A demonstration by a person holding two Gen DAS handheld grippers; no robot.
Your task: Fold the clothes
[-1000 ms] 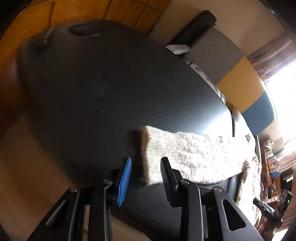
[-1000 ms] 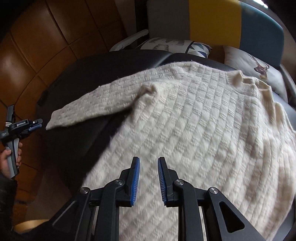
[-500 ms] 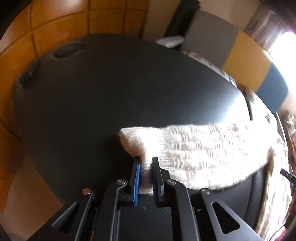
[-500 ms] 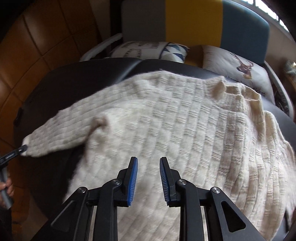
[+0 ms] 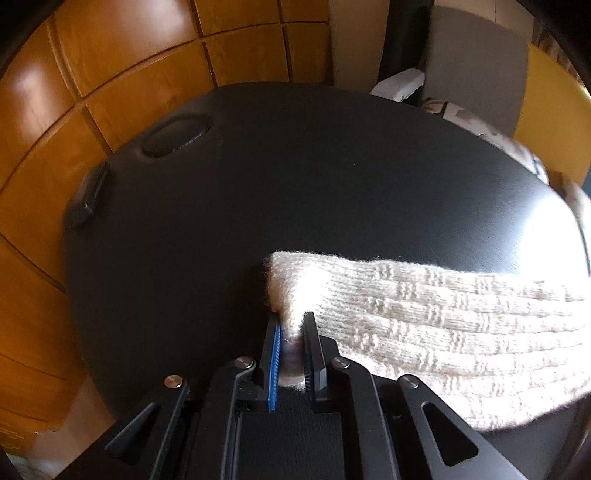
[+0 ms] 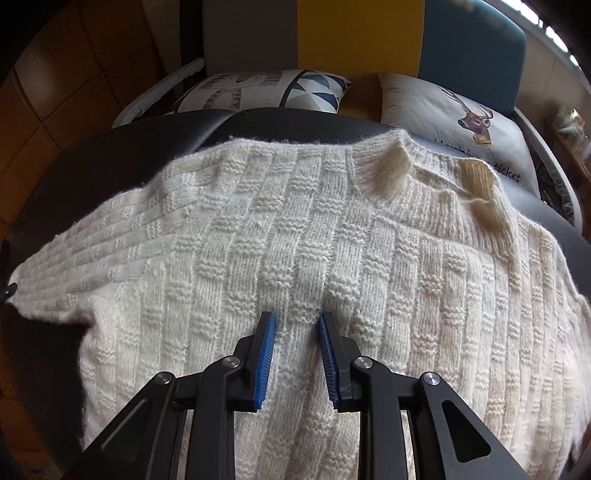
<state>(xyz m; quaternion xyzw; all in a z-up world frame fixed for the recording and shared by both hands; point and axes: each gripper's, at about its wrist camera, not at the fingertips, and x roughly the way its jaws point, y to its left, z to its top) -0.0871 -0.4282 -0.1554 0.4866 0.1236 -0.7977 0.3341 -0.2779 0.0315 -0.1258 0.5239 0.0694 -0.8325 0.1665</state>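
A cream knitted sweater (image 6: 314, 240) lies spread on a black padded table (image 6: 110, 147), collar at the far right. Its left sleeve (image 5: 424, 314) stretches out across the table (image 5: 277, 184). My left gripper (image 5: 291, 325) is shut on the sleeve's cuff, lifting it slightly off the surface. My right gripper (image 6: 297, 321) is open, its blue-padded fingers hovering over the middle of the sweater's body, holding nothing. The sleeve end also shows at the left edge of the right wrist view (image 6: 44, 288).
A grey, yellow and blue sofa back (image 6: 351, 33) stands behind the table with two printed cushions (image 6: 266, 90) (image 6: 454, 114). Wood-panelled wall (image 5: 110, 74) lies to the left. A dark oval recess (image 5: 177, 134) is at the table's far left.
My left gripper closed on the sleeve cuff and lifted it. The sleeve has drawn in closer to the sweater's body. My right gripper has moved forward over the sweater and stayed open.
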